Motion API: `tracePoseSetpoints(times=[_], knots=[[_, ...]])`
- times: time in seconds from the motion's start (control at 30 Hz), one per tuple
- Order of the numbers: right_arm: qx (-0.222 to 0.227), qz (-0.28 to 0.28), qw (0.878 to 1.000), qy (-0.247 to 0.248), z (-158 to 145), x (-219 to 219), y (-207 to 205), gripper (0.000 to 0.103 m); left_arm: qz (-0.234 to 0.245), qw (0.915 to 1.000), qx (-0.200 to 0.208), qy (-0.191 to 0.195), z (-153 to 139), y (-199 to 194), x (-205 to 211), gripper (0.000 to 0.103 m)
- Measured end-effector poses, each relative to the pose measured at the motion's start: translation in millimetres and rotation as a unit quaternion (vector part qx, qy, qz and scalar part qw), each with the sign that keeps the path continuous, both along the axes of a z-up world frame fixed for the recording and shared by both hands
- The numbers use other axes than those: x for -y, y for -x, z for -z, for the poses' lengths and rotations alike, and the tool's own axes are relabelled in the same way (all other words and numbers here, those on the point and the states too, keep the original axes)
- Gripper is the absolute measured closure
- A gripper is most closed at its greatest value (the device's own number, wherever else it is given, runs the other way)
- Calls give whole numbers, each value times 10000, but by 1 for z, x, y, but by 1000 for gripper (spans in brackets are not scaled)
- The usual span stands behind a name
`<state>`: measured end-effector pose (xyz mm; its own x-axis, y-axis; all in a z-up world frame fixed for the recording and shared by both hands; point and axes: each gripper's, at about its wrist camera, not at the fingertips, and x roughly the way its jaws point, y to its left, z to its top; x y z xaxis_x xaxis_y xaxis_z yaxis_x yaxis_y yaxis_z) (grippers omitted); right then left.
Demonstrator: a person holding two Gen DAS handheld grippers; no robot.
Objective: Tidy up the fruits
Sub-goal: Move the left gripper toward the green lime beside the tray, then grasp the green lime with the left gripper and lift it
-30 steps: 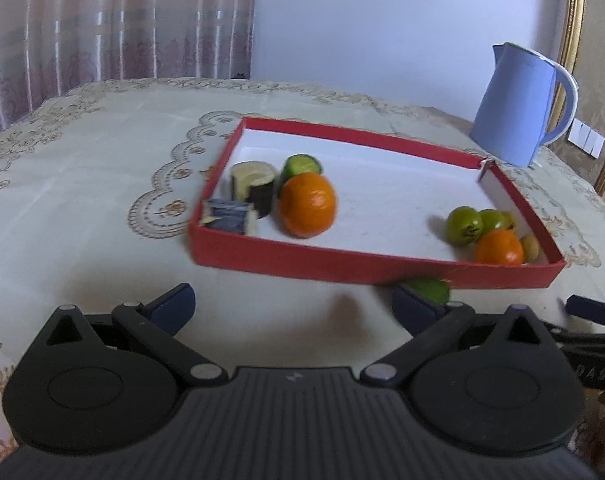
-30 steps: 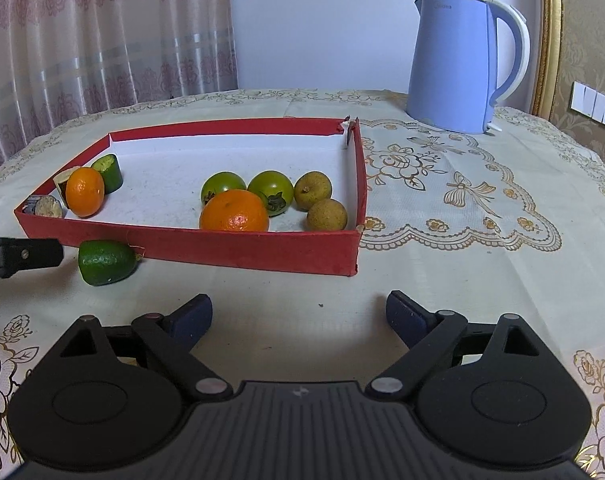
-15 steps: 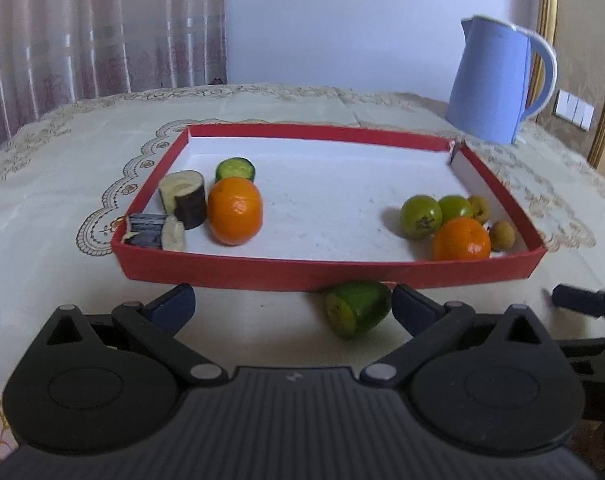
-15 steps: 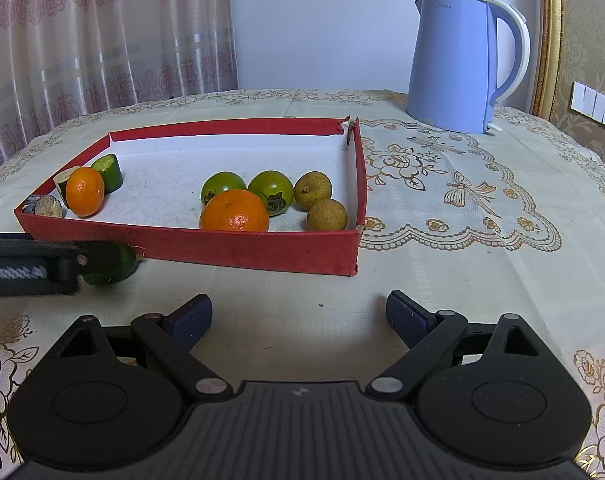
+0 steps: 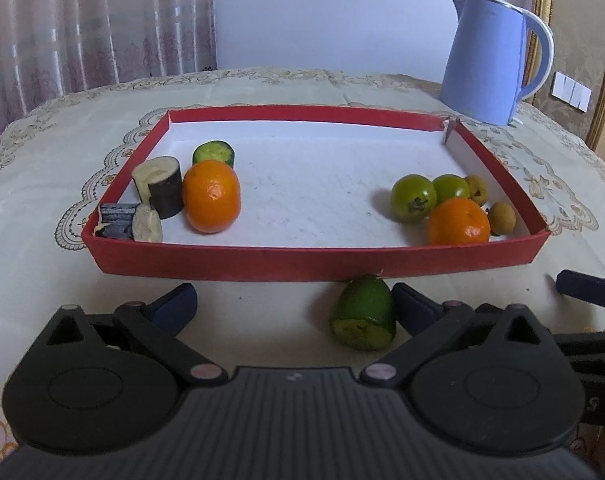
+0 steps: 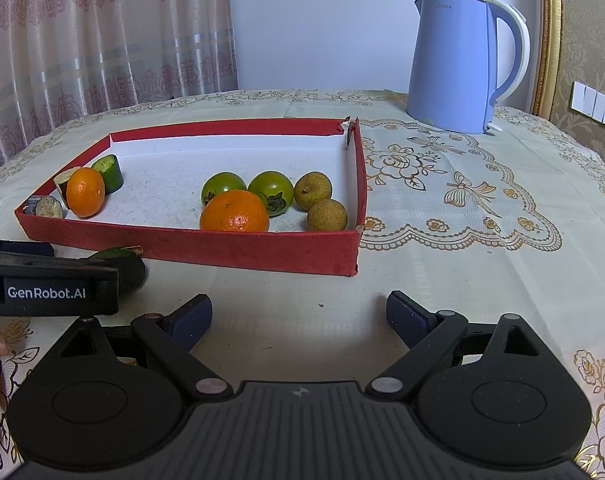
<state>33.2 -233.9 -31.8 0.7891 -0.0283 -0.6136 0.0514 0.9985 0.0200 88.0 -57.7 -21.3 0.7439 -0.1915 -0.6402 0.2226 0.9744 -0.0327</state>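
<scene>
Two oranges (image 5: 211, 196) share the red tray (image 5: 238, 265) with cut vegetables; both grippers' fingers (image 5: 412, 306) gape empty

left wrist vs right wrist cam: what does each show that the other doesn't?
Left wrist only: the cut face of the green piece outside the red tray, and both eggplant chunks clearly.
Right wrist only: the left hand-held gripper hiding most of that piece.
Both: tray, two oranges, green fruits, blue kettle.

Matt red tray (image 5: 238, 268), glossy (plastic) kettle (image 5: 486, 60)
</scene>
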Motion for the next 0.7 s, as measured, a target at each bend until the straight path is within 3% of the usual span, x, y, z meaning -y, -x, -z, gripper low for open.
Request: tracePoseSetpoints(times=[0.3,0.37,0.7], knots=[[-1,-4,10000,11,0,-1,0,8,161,9997,155,132,-1,6,-1,18],[-6,-5,10000,26,0,-1,0,8,265,9993,173,191,-2,8,-1,29],[5,-7,10000,5,0,-1,0,8,733,9964,290,303,-4,18,3,64]])
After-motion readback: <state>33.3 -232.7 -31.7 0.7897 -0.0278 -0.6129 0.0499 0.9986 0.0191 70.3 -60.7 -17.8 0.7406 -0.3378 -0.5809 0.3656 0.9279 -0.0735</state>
